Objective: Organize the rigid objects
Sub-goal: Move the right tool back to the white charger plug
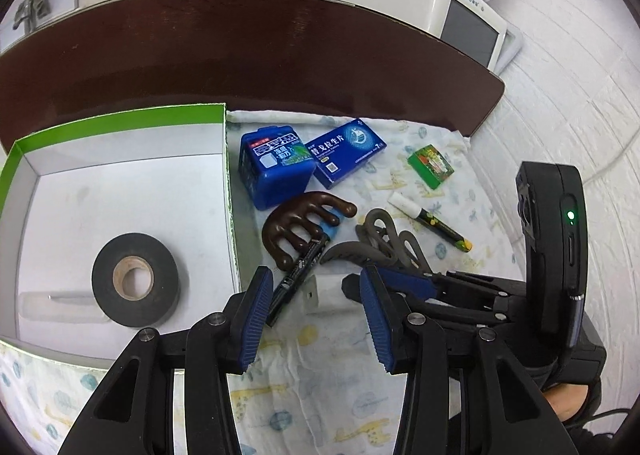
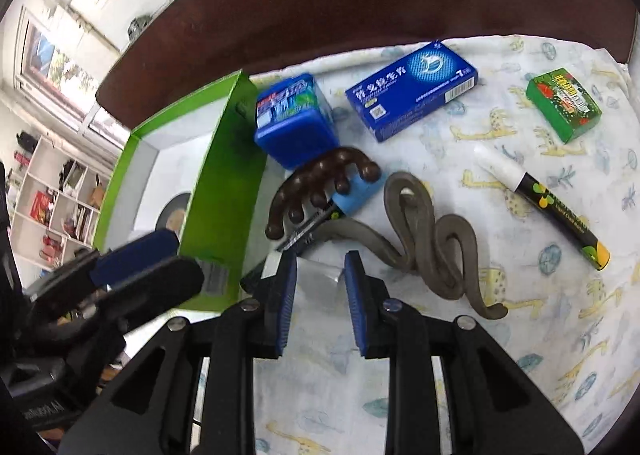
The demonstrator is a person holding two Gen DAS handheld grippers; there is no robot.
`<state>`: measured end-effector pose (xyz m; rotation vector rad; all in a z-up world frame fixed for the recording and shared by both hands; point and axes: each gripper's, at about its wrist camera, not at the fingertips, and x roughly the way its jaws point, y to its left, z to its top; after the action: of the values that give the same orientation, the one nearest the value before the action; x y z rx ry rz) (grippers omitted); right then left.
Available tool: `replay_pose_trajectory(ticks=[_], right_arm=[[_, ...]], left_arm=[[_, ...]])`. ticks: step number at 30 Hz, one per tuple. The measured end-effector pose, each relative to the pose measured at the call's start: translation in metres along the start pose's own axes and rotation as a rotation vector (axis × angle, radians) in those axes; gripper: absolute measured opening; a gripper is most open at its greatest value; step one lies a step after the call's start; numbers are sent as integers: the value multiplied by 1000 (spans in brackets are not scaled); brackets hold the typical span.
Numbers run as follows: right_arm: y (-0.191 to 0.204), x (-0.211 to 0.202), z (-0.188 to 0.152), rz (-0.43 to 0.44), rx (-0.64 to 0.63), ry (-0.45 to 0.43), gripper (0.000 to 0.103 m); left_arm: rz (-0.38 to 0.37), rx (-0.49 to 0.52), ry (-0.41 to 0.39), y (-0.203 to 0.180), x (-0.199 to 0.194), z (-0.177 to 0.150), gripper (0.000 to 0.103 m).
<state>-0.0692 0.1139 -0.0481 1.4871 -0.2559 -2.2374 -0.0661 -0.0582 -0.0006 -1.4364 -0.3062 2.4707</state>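
Both tools, left (image 1: 316, 319) and right (image 2: 320, 295), gape empty; green-rimmed box (image 1: 120, 117) holds black tape roll (image 1: 135, 280).

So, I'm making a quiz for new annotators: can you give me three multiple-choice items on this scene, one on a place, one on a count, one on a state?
1. Where does the black tape roll lie?
A. On the printed cloth
B. Inside the green-edged box
C. On top of the blue medicine carton

2. How many green packets lie on the printed cloth?
A. One
B. Two
C. Three

3. What is between the left gripper fingers?
A. The tape roll
B. The marker
C. Nothing; they stand apart over the cloth

Key: 1 B, the roll rests on the box's white floor. 2 A, only one small green packet shows, near the white-capped marker. 3 C, the blue pads are spread with only cloth showing between them.
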Motion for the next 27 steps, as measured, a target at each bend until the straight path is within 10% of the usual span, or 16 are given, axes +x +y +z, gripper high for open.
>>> replay_pose_trajectory(ticks=[8, 16, 27], right_arm=[[3, 2, -39, 9, -97, 105, 28], [-40, -19, -10, 24, 139, -69, 29], [-59, 1, -3, 216, 308, -31, 24]], left_arm=[[-8, -10, 26, -4, 7, -7, 45], [-16, -61, 63, -15, 42, 13, 45], [-53, -151, 98, 3, 49, 6, 30]])
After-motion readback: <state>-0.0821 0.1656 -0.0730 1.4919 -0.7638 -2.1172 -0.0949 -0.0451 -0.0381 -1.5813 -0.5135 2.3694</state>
